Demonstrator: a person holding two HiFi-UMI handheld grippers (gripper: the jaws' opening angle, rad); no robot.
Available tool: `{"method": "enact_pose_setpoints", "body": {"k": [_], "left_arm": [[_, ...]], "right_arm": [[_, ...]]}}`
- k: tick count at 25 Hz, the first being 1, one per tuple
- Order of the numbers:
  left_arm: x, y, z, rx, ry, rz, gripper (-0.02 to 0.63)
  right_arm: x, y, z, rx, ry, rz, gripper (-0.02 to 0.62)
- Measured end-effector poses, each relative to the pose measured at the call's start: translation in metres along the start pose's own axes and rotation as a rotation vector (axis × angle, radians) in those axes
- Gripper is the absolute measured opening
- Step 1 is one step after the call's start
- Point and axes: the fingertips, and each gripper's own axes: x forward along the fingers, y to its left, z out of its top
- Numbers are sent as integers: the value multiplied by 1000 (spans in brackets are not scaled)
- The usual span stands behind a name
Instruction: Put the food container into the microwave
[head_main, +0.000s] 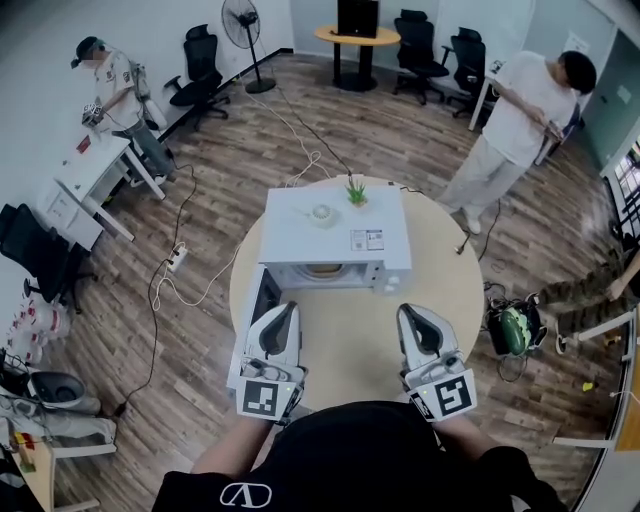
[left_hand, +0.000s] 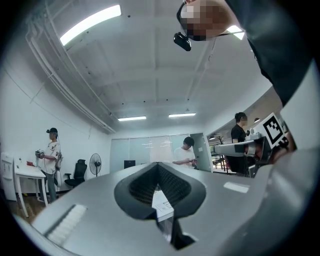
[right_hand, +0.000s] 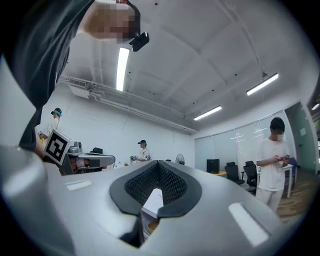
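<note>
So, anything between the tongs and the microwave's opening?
Nothing visible. The white box-shaped microwave has its door swung open left; only bare round beige tabletop lies before it. A brownish container seems already inside.

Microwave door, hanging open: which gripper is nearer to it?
Left. The left gripper hovers right beside the open microwave door, at its near edge; the right gripper is in front of the microwave's right end, clearly apart from the door.

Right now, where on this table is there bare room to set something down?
The widest bare patch is the table between the microwave front and the left gripper and right gripper. Another lies right of the microwave, out to the table's rim. Left is crowded by the open door; the microwave top carries a plant and a white dish.
</note>
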Motion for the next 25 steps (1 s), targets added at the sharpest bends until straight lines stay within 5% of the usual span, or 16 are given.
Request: {"method": "enact_pose_setpoints", "body": {"k": [19, 25], "left_arm": [[-7, 2, 18, -38, -96, 38, 0], [-6, 4, 12, -42, -61, 56, 0]], "right_arm": [[-12, -30, -28, 52, 51, -109, 8], [-11, -35, -32, 56, 54, -125, 8]]}}
